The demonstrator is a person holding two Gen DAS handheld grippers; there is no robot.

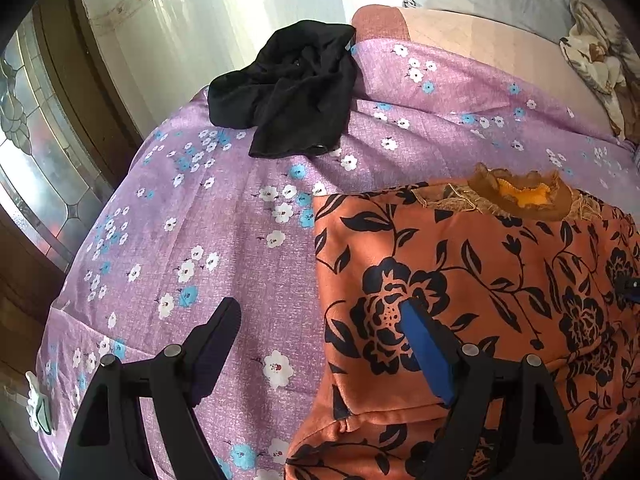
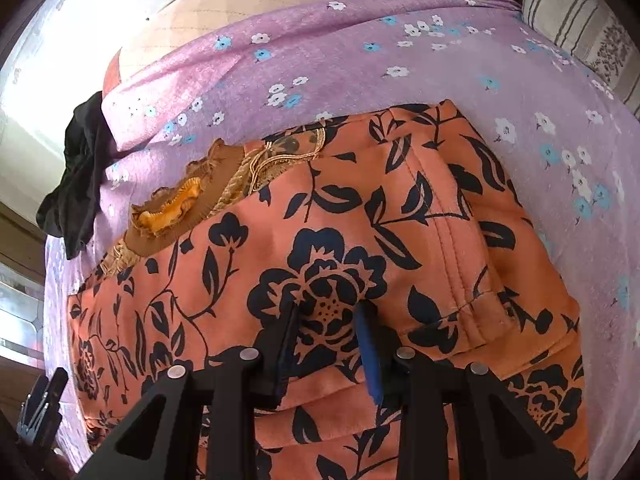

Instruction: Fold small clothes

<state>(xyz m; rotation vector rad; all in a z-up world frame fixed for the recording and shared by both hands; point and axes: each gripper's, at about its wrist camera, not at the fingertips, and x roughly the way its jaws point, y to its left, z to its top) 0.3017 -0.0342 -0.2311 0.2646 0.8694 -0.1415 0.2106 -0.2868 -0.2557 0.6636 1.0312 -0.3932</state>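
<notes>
Here both grippers tilt downward — left gripper (image 1: 320, 316) spread, right gripper (image 2: 330, 312) narrowed.

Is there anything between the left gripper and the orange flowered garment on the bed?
Nothing visible. The left gripper is open right at the left edge of the orange flowered garment; one finger is over it, the other over the purple bedsheet. The black garment lies farther away.

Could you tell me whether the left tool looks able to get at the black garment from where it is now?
Probably yes: the left tool is open and empty, and only bare purple sheet lies between it and the black garment.
</notes>
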